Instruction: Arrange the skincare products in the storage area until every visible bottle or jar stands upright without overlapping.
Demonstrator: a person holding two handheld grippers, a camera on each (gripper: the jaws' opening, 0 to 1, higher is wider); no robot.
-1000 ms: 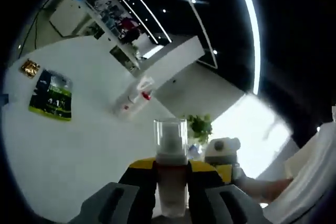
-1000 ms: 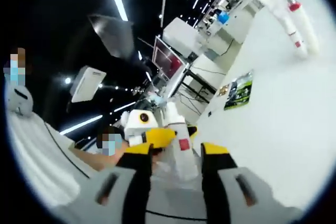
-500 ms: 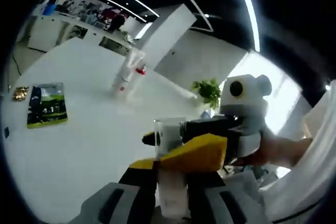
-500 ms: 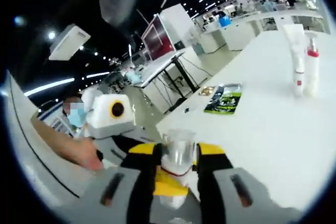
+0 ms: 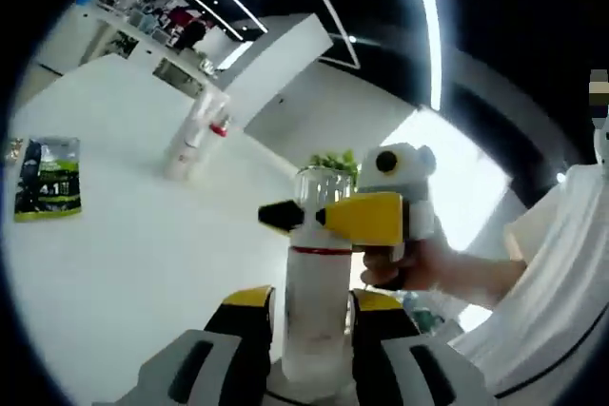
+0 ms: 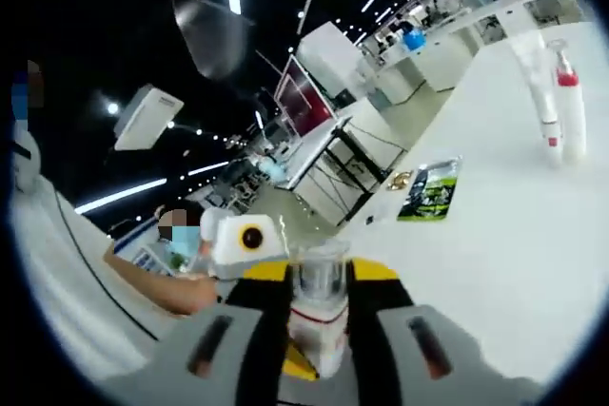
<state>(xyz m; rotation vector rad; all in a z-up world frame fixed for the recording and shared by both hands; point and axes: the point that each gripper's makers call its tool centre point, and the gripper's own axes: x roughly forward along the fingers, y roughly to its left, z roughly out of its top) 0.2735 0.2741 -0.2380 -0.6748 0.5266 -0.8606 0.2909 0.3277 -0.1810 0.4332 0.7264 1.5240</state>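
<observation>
A white bottle (image 5: 314,316) with a red band and a clear cap (image 5: 319,192) stands upright between my left gripper's (image 5: 314,309) yellow-tipped jaws, which are shut on its body. My right gripper (image 5: 322,214) comes in from the right, held by a hand (image 5: 428,268), and is shut on the clear cap. In the right gripper view the same cap (image 6: 320,273) sits between the right gripper's (image 6: 321,278) jaws, with the white bottle (image 6: 319,335) below it. Two more white bottles (image 5: 195,135) (image 6: 552,92) stand close together far off on the white table (image 5: 143,254).
A green packet (image 5: 48,178) (image 6: 428,192) lies flat on the table with a small gold wrapper (image 6: 403,179) beside it. Wide bare white surface lies between it and the two far bottles. A person's arm (image 6: 157,292) reaches in at the left, and shelving stands beyond the table.
My right gripper swung in from behind and shut on the clear cap. More of the bottle's white body now shows above my left jaws. Both cameras shifted.
</observation>
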